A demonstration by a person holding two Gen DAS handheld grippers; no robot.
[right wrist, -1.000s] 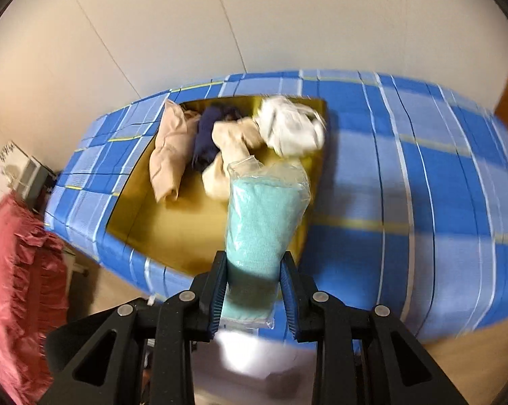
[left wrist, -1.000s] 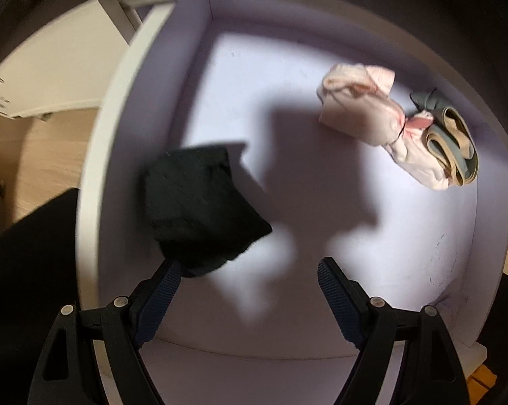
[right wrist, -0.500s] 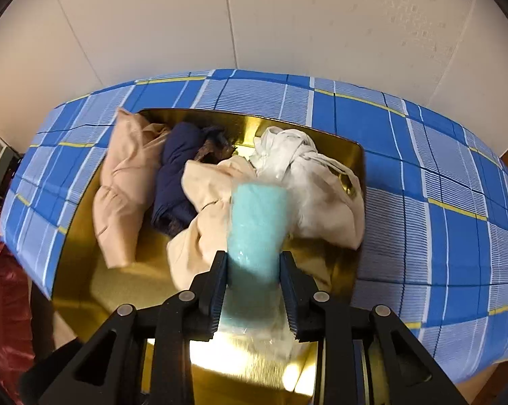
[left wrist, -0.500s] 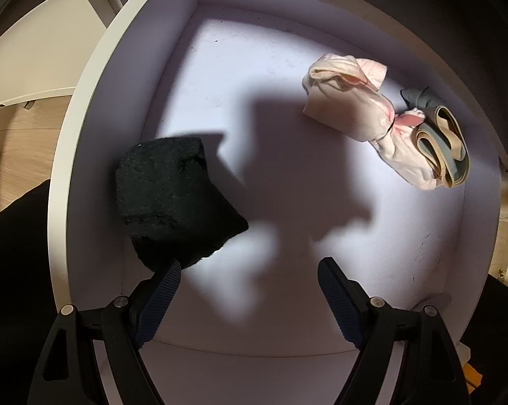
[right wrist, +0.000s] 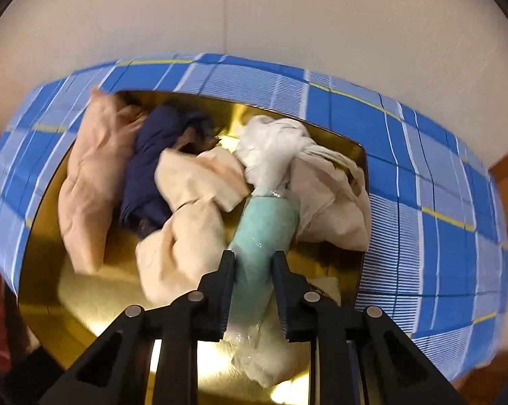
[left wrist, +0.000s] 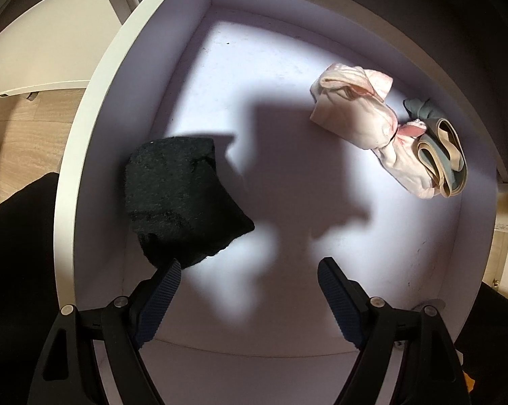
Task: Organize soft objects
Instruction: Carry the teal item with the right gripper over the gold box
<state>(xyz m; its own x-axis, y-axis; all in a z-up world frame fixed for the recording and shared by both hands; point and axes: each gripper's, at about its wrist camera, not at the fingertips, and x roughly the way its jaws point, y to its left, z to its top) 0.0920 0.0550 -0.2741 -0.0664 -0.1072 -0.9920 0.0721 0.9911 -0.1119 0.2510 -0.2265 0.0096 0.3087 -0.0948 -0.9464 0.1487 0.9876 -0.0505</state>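
The step in hand looks like the placing of a soft item: the right claw (right wrist: 250, 270) is clamped on a teal rolled cloth in a clear wrapper (right wrist: 264, 222) and holds it over the gold-lined bin (right wrist: 85, 297), whose outside is blue plaid. The roll's long axis runs along the claw's fingers, near to far, tilting slightly right; its far end points at the white bundle (right wrist: 274, 145) and looks to touch or nearly touch the heap there. Its near end, with loose crinkled wrapper, hangs below the fingers.

In the bin lie a peach bundle (right wrist: 88, 182) at far left, a navy cloth (right wrist: 149, 175) beside it, a cream cloth (right wrist: 189, 209) in the middle and the white bundle at right. The barest gold floor shows at near left.

The next move, as I judge it, calls for lowering the roll until it rests on the clothes or the floor of the bin, then parting the fingers and drawing back without dragging the wrapper.

The left claw (left wrist: 247, 270) is apart and holds nothing, over a white drawer (left wrist: 95, 108). A black folded cloth (left wrist: 179, 199) lies at the drawer's left, right by the left finger's tip. A pink bundle (left wrist: 362, 118) and a grey-and-beige band (left wrist: 443, 155) lie touching at far right.
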